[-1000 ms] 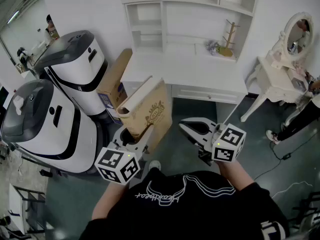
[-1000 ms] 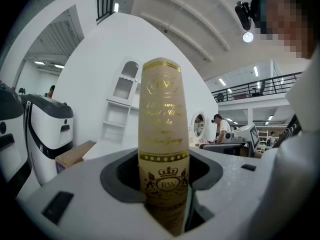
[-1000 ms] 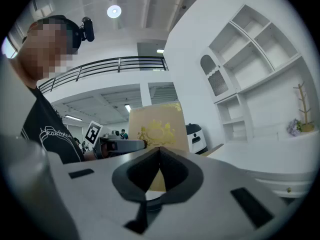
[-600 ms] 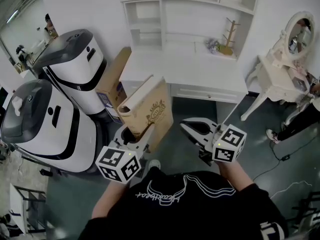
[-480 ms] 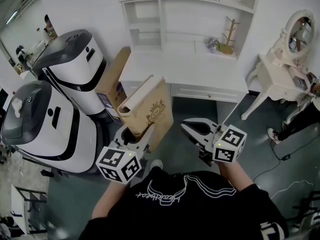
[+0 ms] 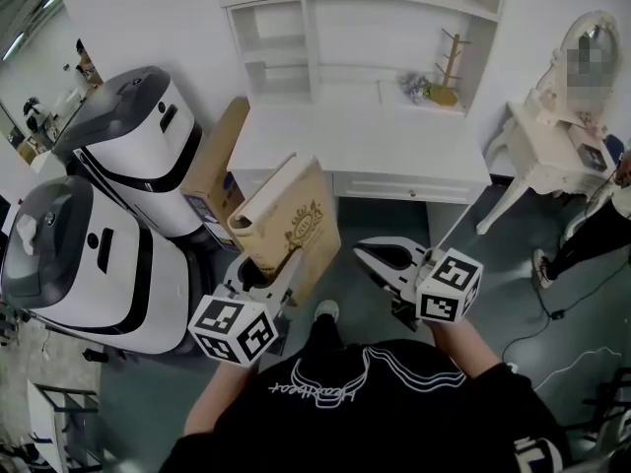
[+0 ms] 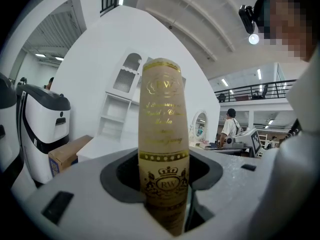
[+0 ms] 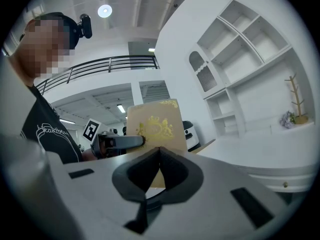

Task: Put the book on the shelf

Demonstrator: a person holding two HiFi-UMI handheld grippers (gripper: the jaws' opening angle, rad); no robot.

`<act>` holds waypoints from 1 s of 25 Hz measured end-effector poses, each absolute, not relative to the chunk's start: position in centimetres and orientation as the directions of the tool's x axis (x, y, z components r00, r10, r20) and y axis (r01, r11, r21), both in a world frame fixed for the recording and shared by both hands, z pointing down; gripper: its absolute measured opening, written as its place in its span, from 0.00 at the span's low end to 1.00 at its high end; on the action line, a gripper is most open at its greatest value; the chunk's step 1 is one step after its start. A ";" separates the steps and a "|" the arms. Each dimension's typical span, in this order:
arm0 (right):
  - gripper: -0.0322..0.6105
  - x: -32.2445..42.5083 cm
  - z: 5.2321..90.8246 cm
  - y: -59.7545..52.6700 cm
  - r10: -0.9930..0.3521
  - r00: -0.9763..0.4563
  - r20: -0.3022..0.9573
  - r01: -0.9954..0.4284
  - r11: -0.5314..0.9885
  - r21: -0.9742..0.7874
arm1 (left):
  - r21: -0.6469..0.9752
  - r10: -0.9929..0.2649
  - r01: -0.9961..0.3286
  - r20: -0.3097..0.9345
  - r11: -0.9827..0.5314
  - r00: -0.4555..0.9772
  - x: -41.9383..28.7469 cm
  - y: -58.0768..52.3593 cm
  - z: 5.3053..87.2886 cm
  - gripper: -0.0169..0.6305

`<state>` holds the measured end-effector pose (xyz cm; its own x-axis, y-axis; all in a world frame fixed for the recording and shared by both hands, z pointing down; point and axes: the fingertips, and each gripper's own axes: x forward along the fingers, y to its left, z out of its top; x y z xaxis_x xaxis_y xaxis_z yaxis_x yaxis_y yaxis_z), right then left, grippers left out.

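Nearest us, our black shirt (image 6: pixel 375 402) fills the bottom of the head view. Just ahead, the L gripper (image 6: pixel 268 276) has its jaws clamped on the lower end of the book (image 6: pixel 296 220). In the L gripper view the tan spine w/ gold lettering stands upright btwn the jaws, touching both. So the book is up in the air in front of us, tilted a bit to the right, w/ the gold-crest cover facing right and the page edges up-left.

The R gripper (image 6: pixel 375 256) sits beside it, apart from the book. Its jaws are pressed together w/ nothing btwn them, and its own view shows the book's cover beyond the tips.

Under both is dark green floor (image 6: pixel 365 299). Further off on the left are two white-and-black machines (image 6: pixel 99 254) and a cardboard box (image 6: pixel 219 166) leaning by the desk. Then comes the white desk (image 6: pixel 365 141), w/ a small wooden stand (image 6: pixel 449 67) at its back right. Above it is the white shelf unit (image 6: pixel 325 28); the book isn't on it yet. Far right is a white dressing table (image 6: pixel 542 151) w/ an oval mirror.
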<state>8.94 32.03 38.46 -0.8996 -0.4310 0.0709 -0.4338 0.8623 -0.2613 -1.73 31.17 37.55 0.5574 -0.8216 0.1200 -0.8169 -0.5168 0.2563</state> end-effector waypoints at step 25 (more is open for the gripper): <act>0.06 4.3 38.2 4.8 -0.517 -0.849 0.108 -0.523 0.793 -0.312 | 0.321 -0.777 -0.771 0.142 -0.550 0.614 -7.3 3.2 38.1 0.35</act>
